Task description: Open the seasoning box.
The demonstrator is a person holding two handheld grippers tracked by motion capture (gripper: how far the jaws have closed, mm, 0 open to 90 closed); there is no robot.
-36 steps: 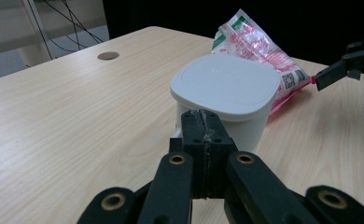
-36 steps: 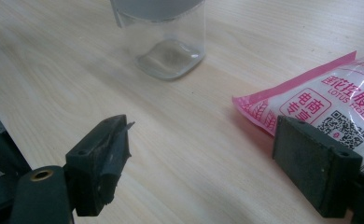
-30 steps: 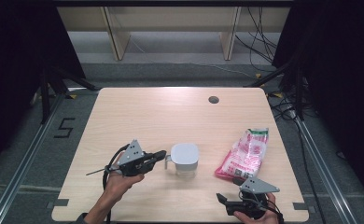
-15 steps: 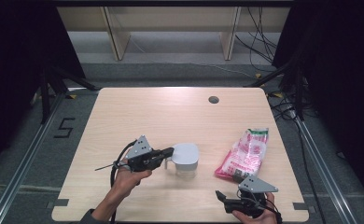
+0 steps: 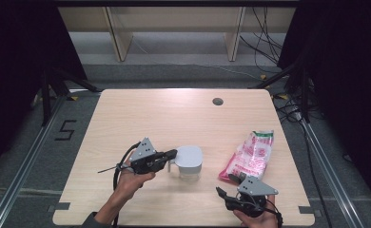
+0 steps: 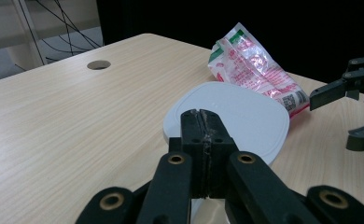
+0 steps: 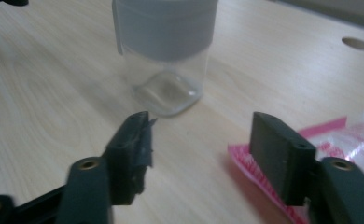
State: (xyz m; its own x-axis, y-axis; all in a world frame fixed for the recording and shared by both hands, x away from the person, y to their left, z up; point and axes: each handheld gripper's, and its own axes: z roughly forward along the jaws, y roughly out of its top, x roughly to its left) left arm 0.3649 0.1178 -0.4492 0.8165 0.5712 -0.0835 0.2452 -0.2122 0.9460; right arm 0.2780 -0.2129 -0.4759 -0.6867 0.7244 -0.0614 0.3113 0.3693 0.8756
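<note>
A clear square jar [image 5: 189, 164] with a grey-white lid [image 6: 231, 119] stands near the table's front middle. My left gripper [image 5: 173, 153] is shut, and its tips [image 6: 202, 114] rest at the lid's left edge with nothing visible between them. A pink printed bag [image 5: 250, 154] lies to the right of the jar. My right gripper [image 5: 223, 192] is held low by the front edge, just in front of the bag. It is open [image 7: 201, 126] and its jaws have just been closing with nothing between them. It points at the jar [image 7: 164, 51], with the bag [image 7: 339, 140] beside its right jaw.
A round cable hole [image 5: 217, 101] sits in the light wooden table [image 5: 141, 114] at the far right. Bare floor, rails and shelf legs lie beyond the far edge. My right gripper [image 6: 332, 121] also shows at the right of the left gripper view.
My left gripper has edged right until its tips meet the jar's lid. The right hand has stayed in place near the front edge.
</note>
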